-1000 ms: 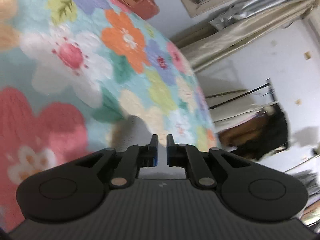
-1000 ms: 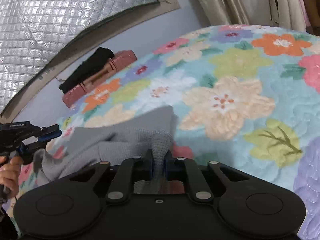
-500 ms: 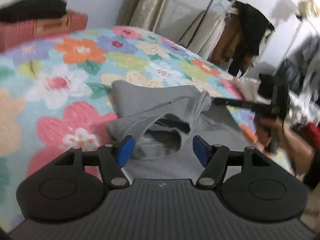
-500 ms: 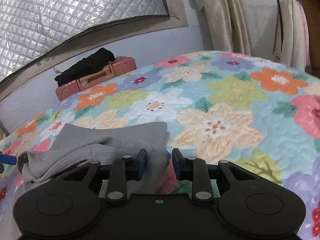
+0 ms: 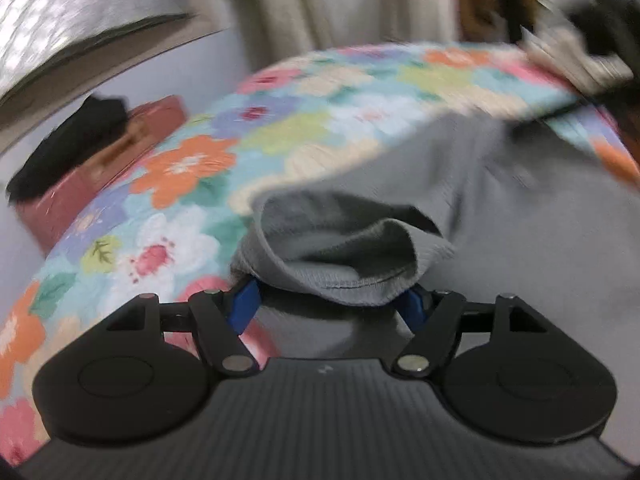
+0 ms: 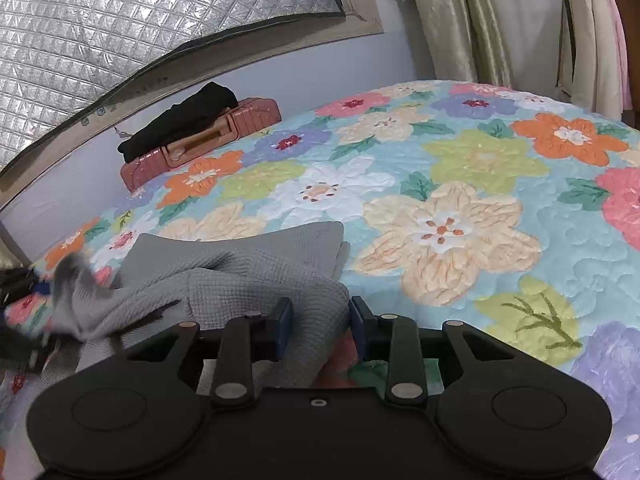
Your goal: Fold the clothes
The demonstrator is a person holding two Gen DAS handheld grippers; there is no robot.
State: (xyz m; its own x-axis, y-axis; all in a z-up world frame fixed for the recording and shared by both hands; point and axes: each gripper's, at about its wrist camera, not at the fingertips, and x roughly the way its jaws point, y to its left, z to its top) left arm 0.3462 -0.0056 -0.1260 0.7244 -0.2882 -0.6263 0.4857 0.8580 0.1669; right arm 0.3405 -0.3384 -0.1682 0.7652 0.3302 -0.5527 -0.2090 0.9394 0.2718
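Note:
A grey knit garment (image 6: 240, 268) lies crumpled on the floral bedspread (image 6: 460, 220). In the right wrist view my right gripper (image 6: 320, 320) is open, jaws apart around a fold of the garment, not clamped. In the left wrist view, which is blurred, my left gripper (image 5: 330, 300) is open wide, and a rolled cuff or hem of the grey garment (image 5: 340, 256) lies over and between its blue pads (image 5: 244, 304). The rest of the garment spreads to the right (image 5: 520, 220).
A pink suitcase (image 6: 208, 140) with a black cloth (image 6: 184, 116) on top stands at the far edge of the bed by the wall. Curtains (image 6: 460, 20) and hanging clothes (image 6: 600, 32) are behind the bed. The left gripper shows blurred at the left edge (image 6: 16, 284).
My right gripper let go of the grey fold and opened wider. My left gripper opened, swung around toward the garment and now has its cuff between the jaws.

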